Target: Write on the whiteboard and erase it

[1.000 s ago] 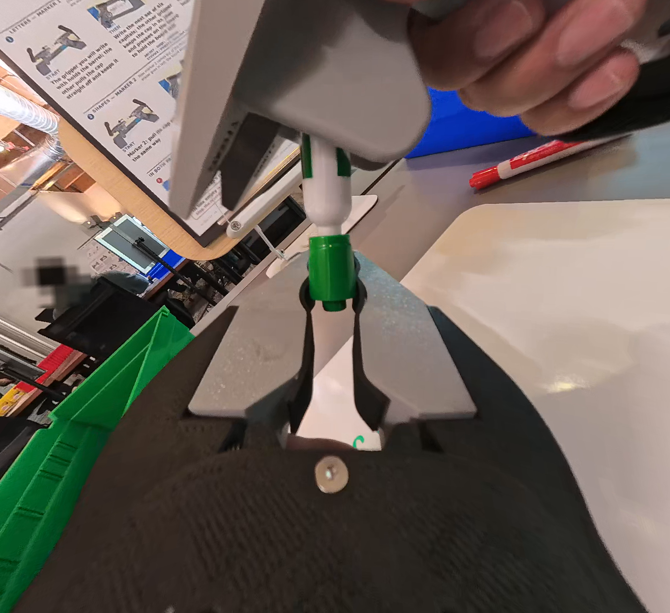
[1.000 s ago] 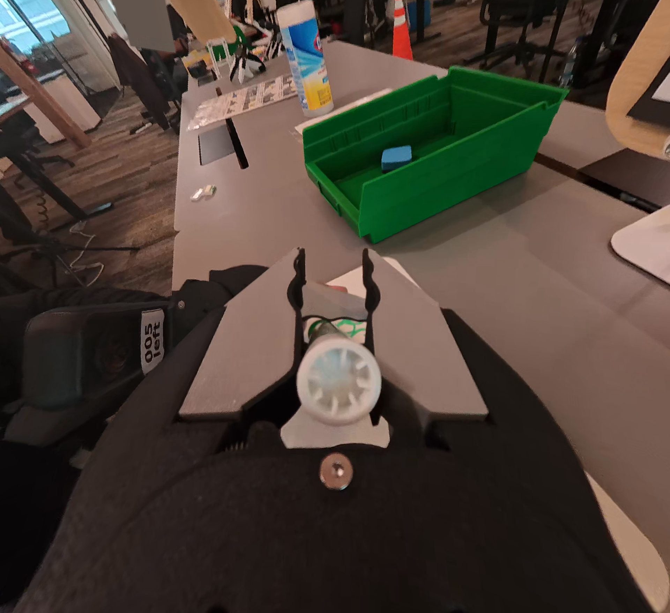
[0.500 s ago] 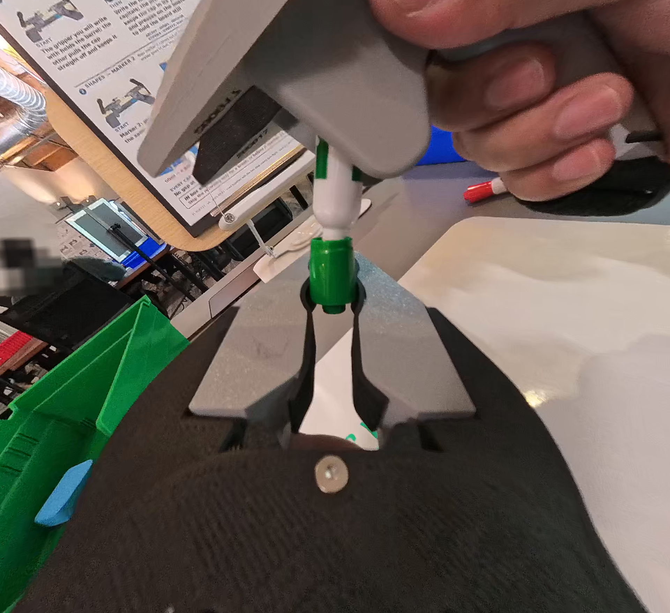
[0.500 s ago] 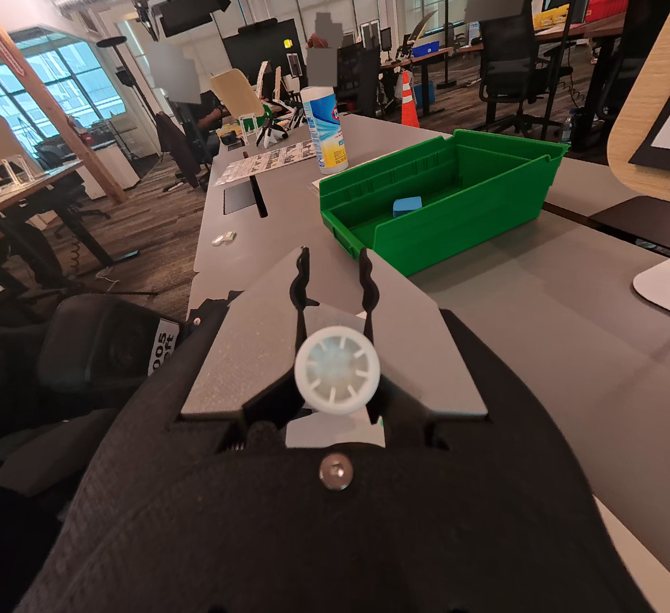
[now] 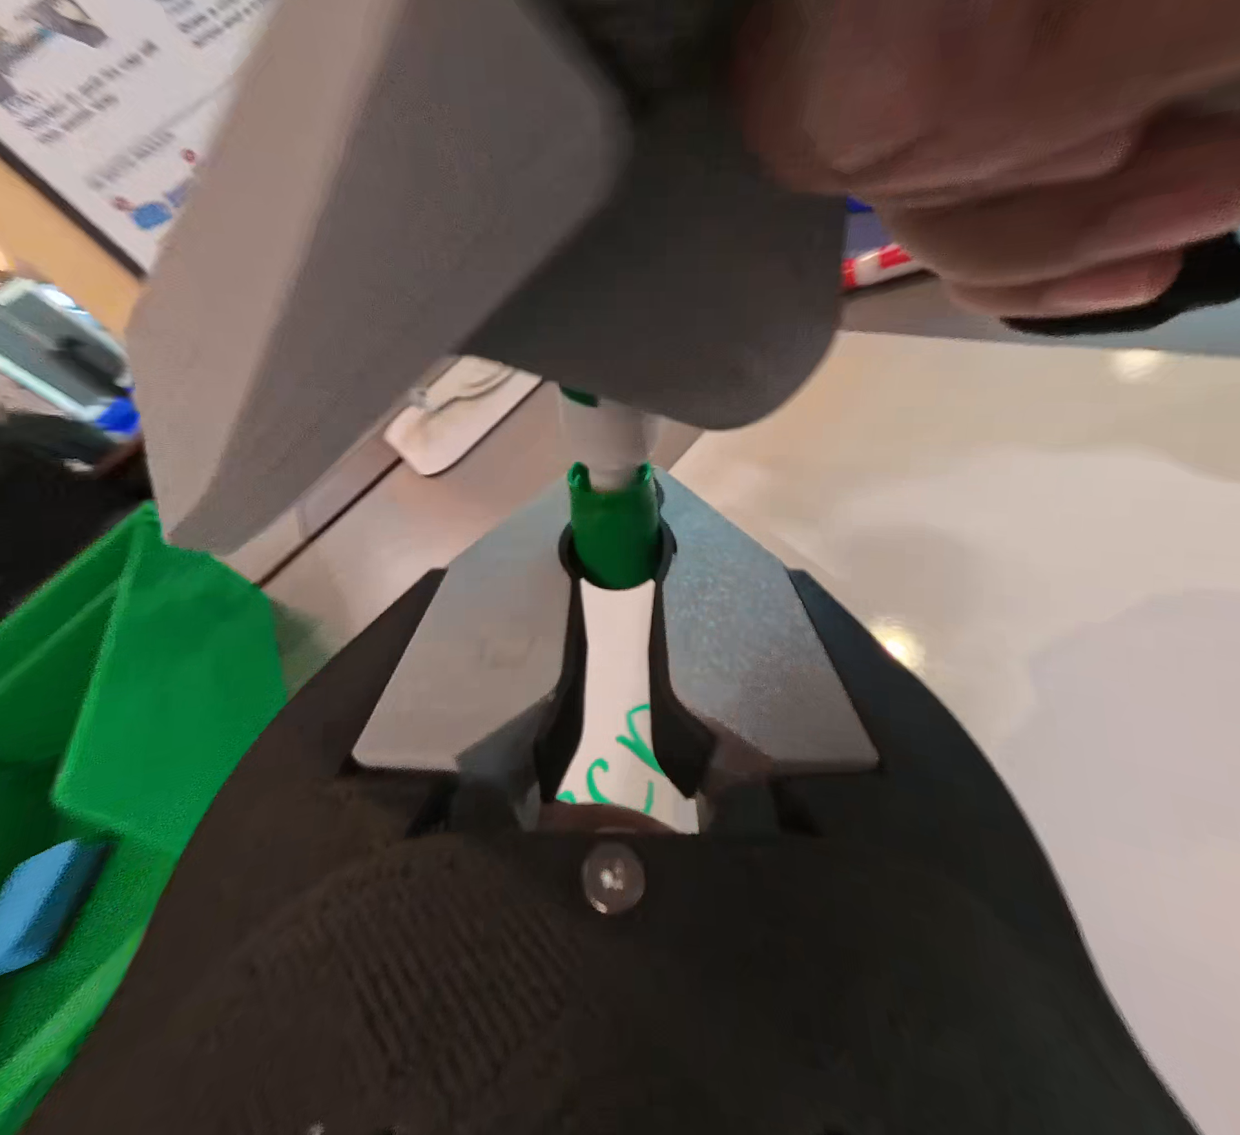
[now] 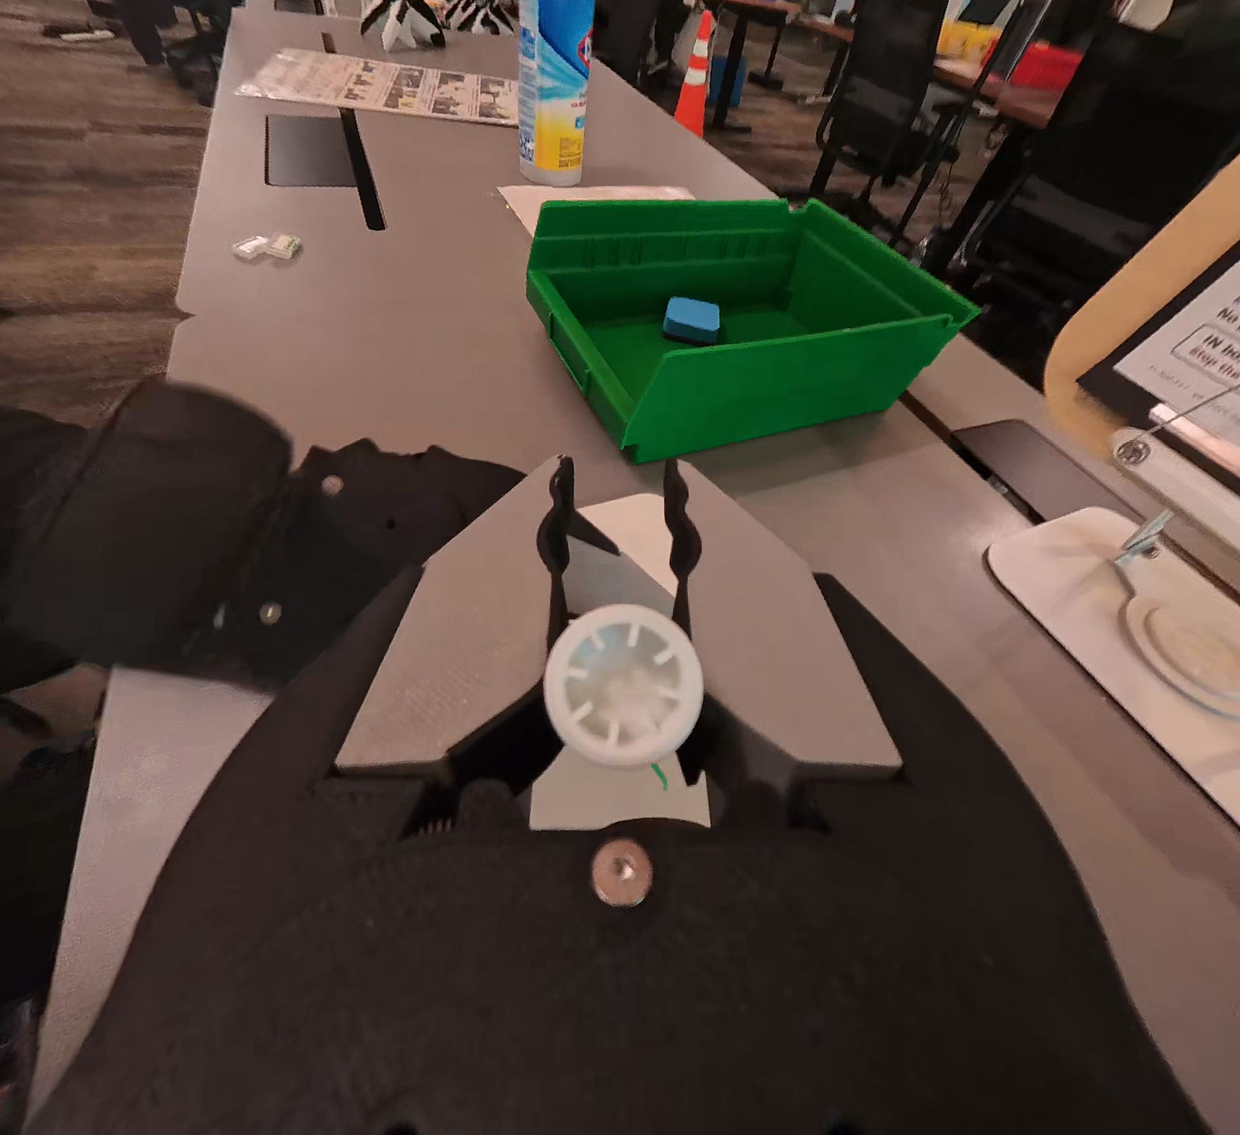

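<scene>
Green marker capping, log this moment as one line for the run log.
step: recapping | left gripper: shut on green plastic cap | right gripper: shut on white-barrelled green marker | marker nose entering cap | green marks on whiteboard

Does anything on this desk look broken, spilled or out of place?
Nothing stands out. The left gripper holds the green cap as the marker meets it, the blue eraser sits in the green bin, and nothing looks spilled.

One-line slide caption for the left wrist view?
Left gripper clamps the green cap as the marker barrel meets it above the whiteboard.
</scene>
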Tool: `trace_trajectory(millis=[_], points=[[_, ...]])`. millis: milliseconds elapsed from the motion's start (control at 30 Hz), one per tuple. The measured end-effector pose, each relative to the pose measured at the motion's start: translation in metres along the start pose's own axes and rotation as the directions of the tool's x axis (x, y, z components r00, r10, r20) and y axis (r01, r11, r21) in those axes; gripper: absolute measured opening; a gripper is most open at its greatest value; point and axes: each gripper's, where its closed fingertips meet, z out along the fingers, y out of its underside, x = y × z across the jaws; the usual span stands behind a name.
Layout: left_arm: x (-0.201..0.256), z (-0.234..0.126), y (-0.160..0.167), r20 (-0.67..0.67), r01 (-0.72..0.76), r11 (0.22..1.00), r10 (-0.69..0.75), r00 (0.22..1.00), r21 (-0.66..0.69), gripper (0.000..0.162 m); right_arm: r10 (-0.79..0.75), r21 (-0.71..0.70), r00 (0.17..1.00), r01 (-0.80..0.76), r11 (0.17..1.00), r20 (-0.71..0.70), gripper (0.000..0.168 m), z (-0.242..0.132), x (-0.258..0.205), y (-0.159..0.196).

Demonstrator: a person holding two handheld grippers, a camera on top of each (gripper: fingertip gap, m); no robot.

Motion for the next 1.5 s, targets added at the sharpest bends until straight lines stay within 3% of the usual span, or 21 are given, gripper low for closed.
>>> trace_trajectory(millis=[67,200,300,367,467,600,700,800,867,967,1067,1200,1267,1400,1500], points=[[0.009,-0.001,0.0,-0.092,0.055,0.998,-0.054,0.994,0.009,0.01,0.017,0.011,0.999,-0.017,1.0,0.028,0.026,-0.002,-0.002,0.003],[0.035,-0.008,-0.007,-0.31,0.122,0.991,-0.103,0.945,0.044,0.01,0.103,0.02,0.969,-0.11,0.994,0.225,0.026,-0.017,-0.009,0.008],[0.052,-0.013,-0.01,-0.443,0.172,0.985,-0.149,0.884,0.012,0.011,0.062,-0.013,0.961,-0.06,0.998,0.268,0.027,-0.023,-0.014,0.015],[0.049,-0.006,-0.002,-0.393,0.138,0.99,-0.139,0.909,-0.031,0.01,0.024,-0.026,0.981,-0.019,0.999,0.19,0.026,-0.018,-0.009,0.02],[0.033,0.002,0.007,-0.22,0.036,0.997,-0.05,0.974,-0.067,0.01,0.101,0.041,0.991,-0.105,0.994,0.091,0.026,-0.013,0.001,0.018],[0.012,0.004,0.015,-0.056,-0.06,0.992,0.054,0.997,-0.114,0.009,0.257,0.154,0.966,-0.26,0.953,0.04,0.026,-0.011,0.014,0.014],[0.018,0.002,0.012,-0.111,-0.045,0.994,0.034,0.993,-0.101,0.011,0.172,0.134,0.982,-0.182,0.974,0.079,0.027,-0.011,0.007,0.012],[0.047,0.0,0.025,-0.349,0.049,0.984,-0.108,0.931,-0.173,0.012,0.139,-0.035,0.975,-0.135,0.99,0.172,0.028,-0.003,-0.001,0.034],[0.054,-0.003,0.025,-0.421,0.074,0.98,-0.146,0.895,-0.184,0.011,0.121,-0.046,0.969,-0.113,0.992,0.214,0.028,-0.006,-0.004,0.033],[0.071,-0.02,0.009,-0.593,0.192,0.962,-0.272,0.758,-0.196,0.013,0.087,-0.042,0.944,-0.077,0.996,0.317,0.028,-0.013,-0.017,0.021],[0.072,-0.033,-0.004,-0.677,0.272,0.943,-0.327,0.66,-0.19,0.013,0.1,-0.06,0.914,-0.082,0.995,0.393,0.028,-0.017,-0.023,0.014],[0.082,-0.057,-0.02,-0.801,0.394,0.883,-0.42,0.426,-0.254,0.013,0.163,-0.1,0.833,-0.13,0.987,0.529,0.028,-0.026,-0.035,0.011],[0.085,-0.064,-0.024,-0.825,0.416,0.868,-0.433,0.363,-0.272,0.013,0.151,-0.081,0.817,-0.128,0.988,0.556,0.028,-0.03,-0.038,0.01],[0.084,-0.061,-0.02,-0.814,0.42,0.856,-0.46,0.355,-0.301,0.012,0.23,-0.023,0.83,-0.254,0.967,0.509,0.027,-0.028,-0.029,0.013],[0.088,-0.049,-0.002,-0.76,0.323,0.9,-0.424,0.492,-0.293,0.01,0.331,-0.017,0.824,-0.364,0.931,0.459,0.026,-0.024,-0.021,0.029]])
